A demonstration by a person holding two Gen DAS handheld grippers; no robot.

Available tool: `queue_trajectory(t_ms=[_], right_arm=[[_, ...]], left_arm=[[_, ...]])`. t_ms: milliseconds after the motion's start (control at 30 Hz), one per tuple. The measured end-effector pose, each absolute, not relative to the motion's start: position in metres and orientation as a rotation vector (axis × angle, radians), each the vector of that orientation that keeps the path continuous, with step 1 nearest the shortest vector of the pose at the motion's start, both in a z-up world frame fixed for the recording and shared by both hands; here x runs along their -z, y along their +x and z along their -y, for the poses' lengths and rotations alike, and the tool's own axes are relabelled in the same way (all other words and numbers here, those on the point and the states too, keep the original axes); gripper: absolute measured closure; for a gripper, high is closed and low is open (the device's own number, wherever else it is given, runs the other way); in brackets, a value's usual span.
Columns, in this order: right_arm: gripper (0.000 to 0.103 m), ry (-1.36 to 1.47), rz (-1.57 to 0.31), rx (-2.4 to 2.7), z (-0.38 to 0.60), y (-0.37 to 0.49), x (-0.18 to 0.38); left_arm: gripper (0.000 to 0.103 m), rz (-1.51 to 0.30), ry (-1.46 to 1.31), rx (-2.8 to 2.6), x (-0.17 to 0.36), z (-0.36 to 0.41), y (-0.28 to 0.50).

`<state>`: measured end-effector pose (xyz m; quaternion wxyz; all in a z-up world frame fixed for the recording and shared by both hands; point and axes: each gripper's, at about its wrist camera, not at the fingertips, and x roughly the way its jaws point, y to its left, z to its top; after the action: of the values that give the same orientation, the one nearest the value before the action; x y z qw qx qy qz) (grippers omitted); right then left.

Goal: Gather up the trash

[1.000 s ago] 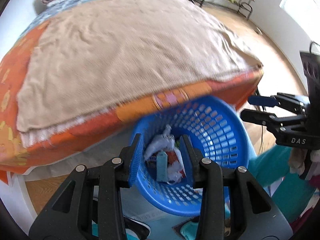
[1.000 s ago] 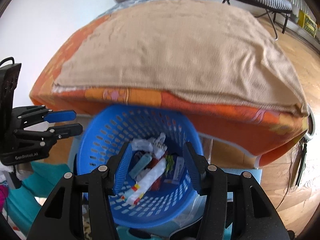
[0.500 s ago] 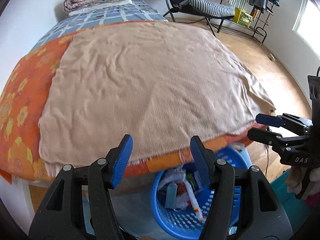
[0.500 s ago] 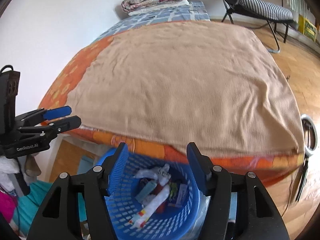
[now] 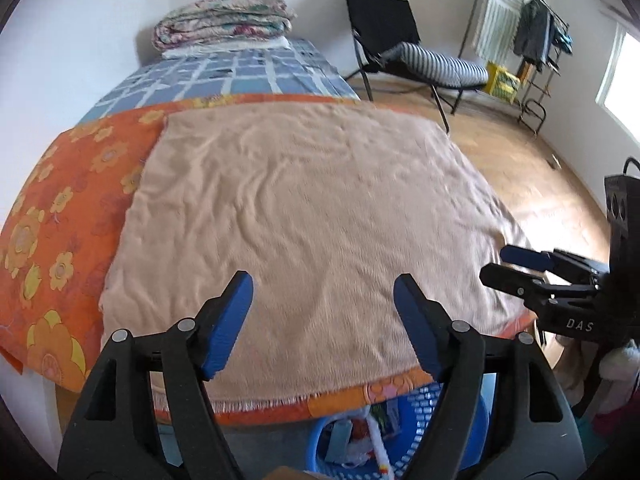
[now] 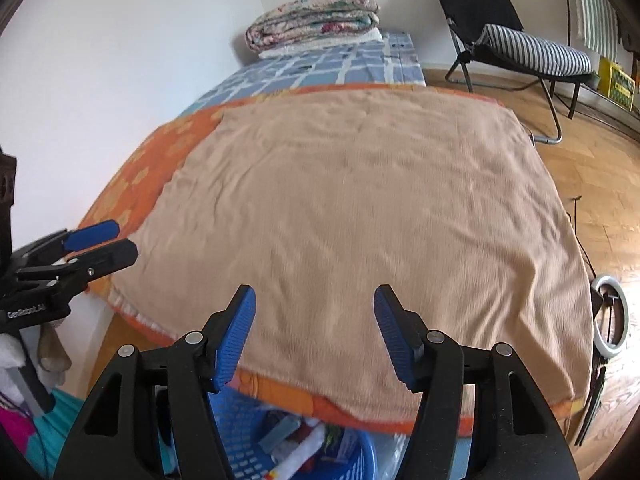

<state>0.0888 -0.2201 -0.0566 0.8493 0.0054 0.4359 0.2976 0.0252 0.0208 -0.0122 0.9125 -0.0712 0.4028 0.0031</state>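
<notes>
From the left wrist view, the left gripper (image 5: 323, 312) hangs over the near edge of the bed (image 5: 52, 240), its jaws opening with nothing between them. Below that edge, at the bottom of the picture, sits the blue basket (image 5: 476, 420) with wrappers and scraps (image 5: 360, 436) inside — so trash has been gathered already, it seems. The tan blanket (image 5: 304, 216) shows no litter on it, and I judge the task near its end, at least for this surface; the floor beyond the bed is blurred and I cannot rule out small bits there. The right gripper (image 5: 516, 266) shows at the right edge, beside the blanket's corner.

From the right wrist view, the right gripper (image 6: 314, 320) is also partly spread and empty, poised above the blanket (image 6: 360, 200). The basket (image 6: 240, 432) lies just under the bed's near edge, partly hidden by the gripper, its scraps (image 6: 296, 440) visible. The left gripper (image 6: 96, 240) juts in at the left, near the bed's corner and the wall. Open room lies to the right — wooden floor (image 6: 592, 168), with a ring light (image 6: 610, 312) just beside the bed's corner and a folding chair (image 6: 500, 20) farther back.
</notes>
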Motion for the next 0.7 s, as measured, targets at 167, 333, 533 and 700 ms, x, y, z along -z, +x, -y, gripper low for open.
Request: queue_trajectory(t_ms=[167, 333, 533, 700], right_arm=[[0.026, 0.064, -0.900, -0.655, 0.217, 0.095, 0.049], [0.026, 0.070, -0.909, -0.666, 0.212, 0.098, 0.050], [0.026, 0.088, -0.927, -0.657, 0.214, 0.102, 0.054], [0.026, 0.108, -0.929, -0.648, 0.217, 0.104, 0.056]], left_arm=[[0.024, -0.783, -0.149, -0.042, 0.002, -0.025, 0.024], [0.023, -0.783, -0.130, -0.054, 0.003, -0.023, 0.024], [0.023, -0.809, -0.153, -0.047, 0.007, -0.025, 0.024], [0.023, -0.826, -0.161, -0.066, 0.009, -0.026, 0.024]])
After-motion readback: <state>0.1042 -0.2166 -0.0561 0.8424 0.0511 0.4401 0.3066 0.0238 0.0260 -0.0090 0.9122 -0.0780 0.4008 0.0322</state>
